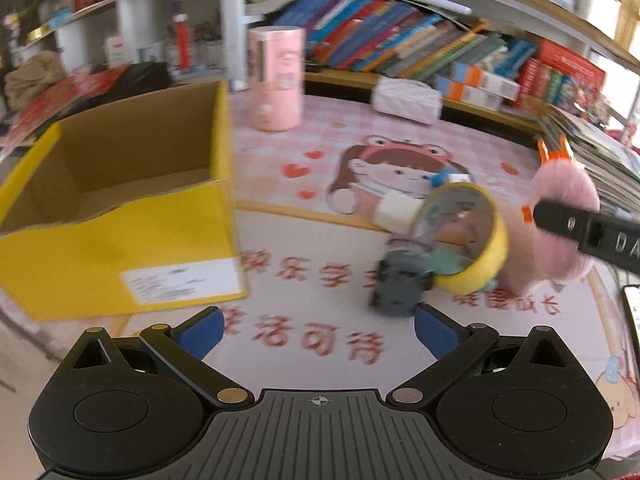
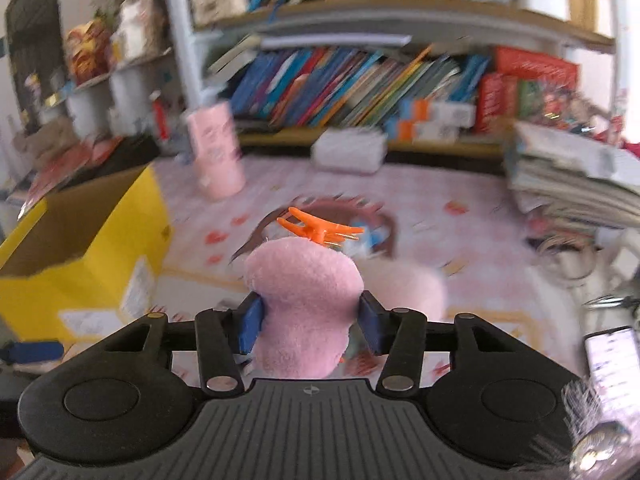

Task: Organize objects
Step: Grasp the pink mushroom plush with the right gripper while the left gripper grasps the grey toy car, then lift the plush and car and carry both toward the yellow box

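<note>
My right gripper (image 2: 308,320) is shut on a pink fluffy hair clip (image 2: 304,292), its blue pads (image 2: 250,326) pressing into both sides of the plush. The clip's orange plastic claw (image 2: 316,230) sticks out past the plush. In the left wrist view the same pink clip (image 1: 560,192) hangs at the right, held above the desk mat by the right gripper's black finger (image 1: 592,232). An open yellow cardboard box (image 1: 120,264) stands at the left; its inside looks bare. My left gripper (image 1: 320,332) is open over the mat, with nothing between its fingers.
A round yellow-rimmed mirror (image 1: 468,236), a dark grey object (image 1: 400,284) and a small white block (image 1: 394,212) lie mid-mat. A pink cylinder (image 1: 276,80) and a tissue pack (image 1: 406,98) stand at the back. There is a phone (image 2: 612,360) at the right edge and stacked books (image 2: 572,176) beyond.
</note>
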`<state>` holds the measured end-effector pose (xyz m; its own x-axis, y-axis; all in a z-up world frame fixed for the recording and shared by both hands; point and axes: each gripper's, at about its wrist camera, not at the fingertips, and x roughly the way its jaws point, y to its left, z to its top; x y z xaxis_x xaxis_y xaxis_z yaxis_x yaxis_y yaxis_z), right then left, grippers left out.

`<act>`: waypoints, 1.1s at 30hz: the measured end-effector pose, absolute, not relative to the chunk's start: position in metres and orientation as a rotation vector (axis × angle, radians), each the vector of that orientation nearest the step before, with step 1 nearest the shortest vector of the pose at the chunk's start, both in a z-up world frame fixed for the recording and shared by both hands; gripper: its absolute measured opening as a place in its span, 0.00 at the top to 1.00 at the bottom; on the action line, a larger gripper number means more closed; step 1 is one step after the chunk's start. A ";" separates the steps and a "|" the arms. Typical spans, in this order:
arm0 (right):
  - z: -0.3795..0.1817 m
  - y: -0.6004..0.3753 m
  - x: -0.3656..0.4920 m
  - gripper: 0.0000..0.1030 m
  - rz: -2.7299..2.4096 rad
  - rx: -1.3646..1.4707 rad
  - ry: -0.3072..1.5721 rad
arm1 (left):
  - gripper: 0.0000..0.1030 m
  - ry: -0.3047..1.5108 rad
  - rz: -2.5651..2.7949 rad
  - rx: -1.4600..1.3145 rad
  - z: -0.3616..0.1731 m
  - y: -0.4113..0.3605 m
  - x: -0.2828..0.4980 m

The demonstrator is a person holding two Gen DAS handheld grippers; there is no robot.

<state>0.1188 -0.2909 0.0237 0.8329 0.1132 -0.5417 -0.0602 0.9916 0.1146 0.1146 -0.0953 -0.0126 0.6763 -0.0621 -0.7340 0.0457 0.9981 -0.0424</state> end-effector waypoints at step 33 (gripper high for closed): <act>0.023 -0.328 0.138 0.54 0.162 0.080 0.516 | 0.61 0.858 -0.085 -0.028 -0.034 -0.128 0.162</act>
